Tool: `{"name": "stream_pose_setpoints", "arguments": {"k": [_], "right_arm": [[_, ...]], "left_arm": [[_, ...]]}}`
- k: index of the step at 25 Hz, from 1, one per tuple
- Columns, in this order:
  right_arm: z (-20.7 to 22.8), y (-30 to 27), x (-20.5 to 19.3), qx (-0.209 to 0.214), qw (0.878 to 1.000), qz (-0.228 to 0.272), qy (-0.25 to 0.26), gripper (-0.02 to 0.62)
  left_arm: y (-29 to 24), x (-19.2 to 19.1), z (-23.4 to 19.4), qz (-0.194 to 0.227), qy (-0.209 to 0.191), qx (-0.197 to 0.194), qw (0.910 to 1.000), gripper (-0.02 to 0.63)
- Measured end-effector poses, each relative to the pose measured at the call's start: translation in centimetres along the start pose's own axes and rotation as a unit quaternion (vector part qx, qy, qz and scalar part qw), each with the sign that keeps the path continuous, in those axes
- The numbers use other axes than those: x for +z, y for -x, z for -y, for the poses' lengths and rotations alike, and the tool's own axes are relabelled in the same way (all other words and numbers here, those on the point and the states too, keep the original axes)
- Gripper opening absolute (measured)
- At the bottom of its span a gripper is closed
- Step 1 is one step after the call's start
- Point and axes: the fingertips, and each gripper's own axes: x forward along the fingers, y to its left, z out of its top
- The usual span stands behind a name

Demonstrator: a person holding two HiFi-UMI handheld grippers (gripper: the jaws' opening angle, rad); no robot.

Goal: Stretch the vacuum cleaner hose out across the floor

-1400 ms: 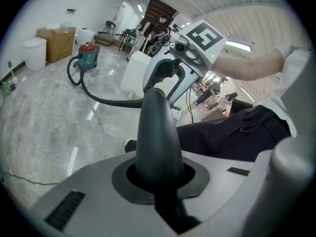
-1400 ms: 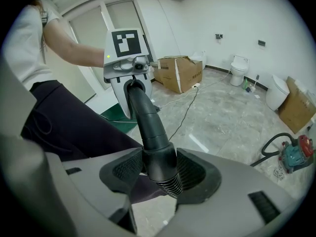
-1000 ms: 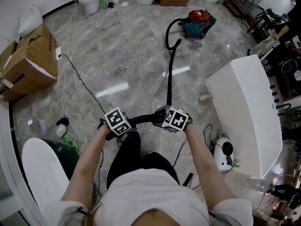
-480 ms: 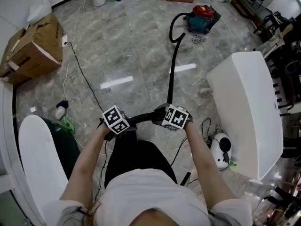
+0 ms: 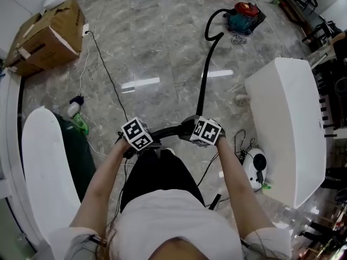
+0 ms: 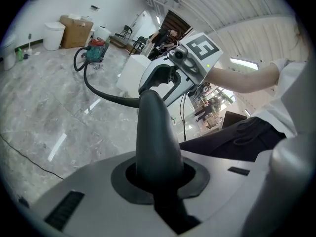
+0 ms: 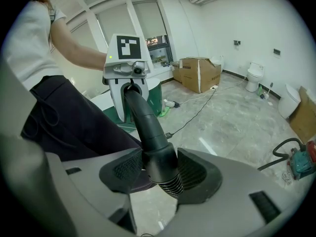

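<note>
You are clamping the end of the hose (image 5: 204, 85) in both the left hand-held gripper (image 6: 155, 154) and the right hand-held gripper (image 7: 157, 168), its length running from the right one up the frame to the vacuum cleaner (image 5: 245, 11).

So both arms are out in front of me, pointing down, left forearm (image 5: 103, 183) and right forearm (image 5: 234, 182) bare, hands close together and about level. My left gripper (image 6: 153, 181) points in toward the other one, its fingers (image 6: 198, 174) squeezed nearly together on the tapered end of the hose (image 5: 203, 85). My right gripper (image 7: 158, 169) faces back at it, fingers (image 7: 126, 169) wider, clamped either side of the ribbed cuff.
</note>
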Motion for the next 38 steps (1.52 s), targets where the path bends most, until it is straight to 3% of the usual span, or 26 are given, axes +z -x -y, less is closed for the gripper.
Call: {"name": "stream_pose_setpoints", "arguments": {"k": [8, 14, 20, 23, 25, 26, 28, 31, 35, 36, 37, 38], "right_arm": [[-1.7, -0.3, 2.9, -0.035, 0.999, 0.012, 0.018, 0.219], [-0.9, 0.7, 4.5, -0.118, 0.991, 0.054, 0.023, 0.221], [1.0, 3.7, 4.6, -0.243, 0.966, 0.084, 0.017, 0.219], [0.9, 5.0, 2.9, -0.258, 0.960, 0.105, -0.035, 0.221], [1.2, 6.3, 1.8, -0.246, 0.945, 0.168, -0.136, 0.221], [1.5, 7.0, 1.3, -0.232, 0.928, 0.212, -0.202, 0.222], [2.2, 8.3, 0.4, -0.188, 0.870, 0.309, -0.335, 0.235], [3.2, 9.6, -0.1, -0.100, 0.745, 0.438, -0.493, 0.258], [4.8, 10.1, -0.3, -0.001, 0.567, 0.547, -0.615, 0.275], [5.0, 9.7, -0.2, 0.019, 0.531, 0.560, -0.636, 0.281], [5.1, 9.1, 0.1, 0.036, 0.505, 0.563, -0.653, 0.285], [4.9, 8.3, 0.6, 0.052, 0.487, 0.561, -0.667, 0.288]], "left_arm": [[2.4, -1.8, 0.9, 0.013, -0.015, 0.030, 0.9993, 0.060], [3.9, -1.0, 0.4, 0.014, -0.044, 0.075, 0.9961, 0.060], [5.5, 1.3, -0.8, 0.034, -0.029, 0.088, 0.9951, 0.060], [6.0, 2.3, -1.1, 0.052, -0.019, 0.086, 0.9948, 0.060], [6.3, 3.0, -1.1, 0.065, -0.017, 0.082, 0.9944, 0.060], [6.4, 3.4, -1.0, 0.070, -0.016, 0.081, 0.9942, 0.060], [6.5, 3.9, -0.8, 0.080, -0.014, 0.076, 0.9937, 0.060], [6.8, 4.1, -0.2, 0.089, -0.017, 0.072, 0.9933, 0.060], [7.3, 4.2, 0.3, 0.097, -0.022, 0.076, 0.9921, 0.060], [7.4, 4.2, 0.4, 0.100, -0.021, 0.077, 0.9917, 0.060], [7.5, 4.3, 0.4, 0.103, -0.021, 0.077, 0.9914, 0.060], [7.5, 4.3, 0.4, 0.106, -0.021, 0.077, 0.9912, 0.060]]}}
